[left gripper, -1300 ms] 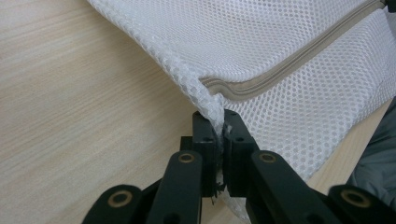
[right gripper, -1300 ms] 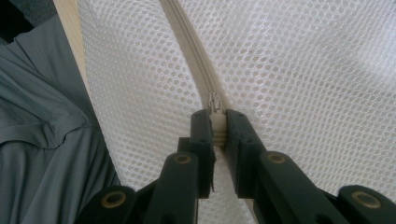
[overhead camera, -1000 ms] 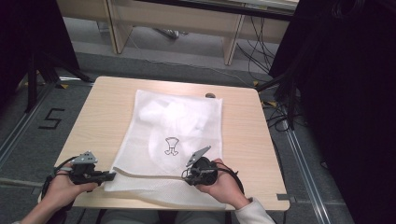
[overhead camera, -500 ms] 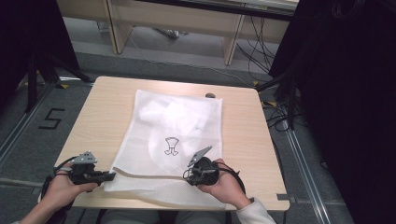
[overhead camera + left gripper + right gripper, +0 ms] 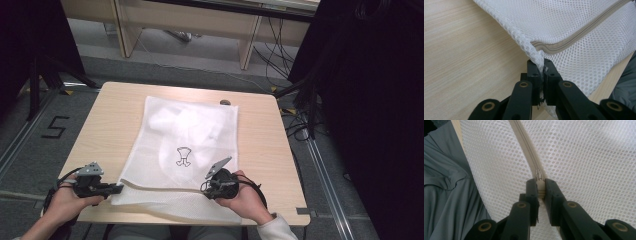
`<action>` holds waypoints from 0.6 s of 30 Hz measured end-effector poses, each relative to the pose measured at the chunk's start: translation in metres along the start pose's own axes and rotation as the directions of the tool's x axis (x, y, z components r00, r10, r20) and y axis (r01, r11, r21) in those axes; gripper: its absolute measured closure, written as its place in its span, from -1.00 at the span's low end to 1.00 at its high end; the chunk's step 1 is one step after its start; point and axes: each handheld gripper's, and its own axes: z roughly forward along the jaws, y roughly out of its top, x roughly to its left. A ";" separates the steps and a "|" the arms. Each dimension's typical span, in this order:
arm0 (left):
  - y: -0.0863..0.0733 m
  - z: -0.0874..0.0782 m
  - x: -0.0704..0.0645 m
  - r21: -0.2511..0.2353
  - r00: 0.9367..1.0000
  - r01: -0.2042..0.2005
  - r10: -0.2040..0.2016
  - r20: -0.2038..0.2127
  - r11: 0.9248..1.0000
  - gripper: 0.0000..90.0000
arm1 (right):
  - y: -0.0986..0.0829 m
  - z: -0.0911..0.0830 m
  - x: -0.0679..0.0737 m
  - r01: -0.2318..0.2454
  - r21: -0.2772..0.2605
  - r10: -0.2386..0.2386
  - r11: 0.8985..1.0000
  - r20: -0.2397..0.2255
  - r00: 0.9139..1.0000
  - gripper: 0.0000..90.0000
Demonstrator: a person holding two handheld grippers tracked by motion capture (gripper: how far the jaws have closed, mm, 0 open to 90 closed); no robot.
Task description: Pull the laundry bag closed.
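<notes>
Nothing has moved since a second ago. The left gripper (image 5: 541, 75) stays clamped on the mesh bag's (image 5: 190, 140) corner. The right gripper (image 5: 540, 188) stays closed on the zipper pull (image 5: 538, 175).

White honeycomb-mesh laundry bag (image 5: 190, 145), beige zipper (image 5: 527, 152), small black printed emblem (image 5: 184, 156); pale wood-grain surface (image 5: 260, 145); black hand-held grippers.

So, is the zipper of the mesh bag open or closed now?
Cannot tell. The zipper runs along the near edge of the mesh bag; the right gripper pinches its pull tab, the left gripper the corner.
</notes>
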 end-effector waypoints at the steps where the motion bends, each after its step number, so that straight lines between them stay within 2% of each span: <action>1: 0.000 0.001 -0.001 -0.012 1.000 0.008 -0.008 -0.001 1.000 0.89 | -0.001 -0.001 0.000 0.001 0.001 -0.001 1.000 -0.003 1.000 0.83; 5: 0.000 0.000 0.000 0.002 1.000 0.006 -0.006 0.004 1.000 0.89 | -0.003 -0.003 0.000 -0.016 0.010 0.016 1.000 0.007 1.000 0.83; 6: 0.000 0.000 0.000 0.003 1.000 0.005 -0.005 0.003 1.000 0.89 | -0.004 -0.002 -0.001 -0.008 0.005 0.008 1.000 -0.001 1.000 0.83; 8: 0.000 0.001 -0.001 -0.012 1.000 0.006 -0.006 -0.003 1.000 0.89 | -0.005 -0.003 -0.001 -0.008 0.009 0.008 1.000 0.003 1.000 0.83; 10: 0.000 0.000 0.000 0.006 1.000 0.003 -0.003 0.000 1.000 0.89 | -0.006 -0.004 -0.002 -0.008 0.004 0.008 1.000 0.001 1.000 0.83; 11: 0.000 0.001 -0.001 -0.016 1.000 0.008 -0.008 -0.005 1.000 0.89 | -0.006 -0.004 -0.002 -0.011 0.008 0.011 1.000 0.000 1.000 0.83; 12: 0.000 0.000 0.000 0.002 1.000 0.002 -0.002 -0.009 1.000 0.89 | -0.006 -0.004 -0.002 -0.012 0.011 0.012 1.000 0.003 1.000 0.83; 14: 0.000 -0.001 0.001 0.007 1.000 -0.001 0.001 -0.001 1.000 0.89 | -0.008 -0.005 -0.002 -0.018 0.012 0.018 1.000 0.002 1.000 0.83; 17: -0.001 0.000 0.000 -0.014 1.000 0.006 -0.006 -0.005 1.000 0.89 | -0.010 -0.006 -0.004 -0.020 0.018 0.020 1.000 -0.001 1.000 0.83; 18: 0.000 -0.001 0.000 0.008 1.000 0.000 0.000 -0.011 1.000 0.89 | -0.011 -0.007 -0.005 -0.019 0.020 0.019 1.000 -0.002 1.000 0.83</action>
